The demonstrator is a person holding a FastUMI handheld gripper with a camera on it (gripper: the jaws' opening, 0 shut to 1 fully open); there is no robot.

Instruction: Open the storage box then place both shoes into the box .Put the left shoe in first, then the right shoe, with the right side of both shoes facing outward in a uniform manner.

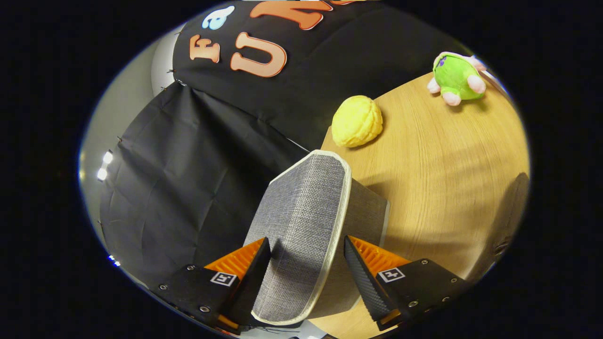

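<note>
The grey fabric storage box (370, 212) stands on the wooden table (447, 155). Its lid (301, 221), grey with a cream trim, is raised and stands up between my fingers. My gripper (307, 245) is open. The lid's broad face leans against one fingertip (261, 256), while the other fingertip (351, 249) sits just beside the trimmed edge, a small gap apart. The inside of the box is hidden behind the lid. A dark, rounded thing (513, 212) lies at the table's far side beyond the box, and it is too cut off to tell whether it is a shoe.
A yellow plush ball (356, 121) sits at the table's edge beyond the lid. A green plush toy (458, 77) lies farther back on the table. The booth's black cloth wall (188, 179) hangs close behind the lid.
</note>
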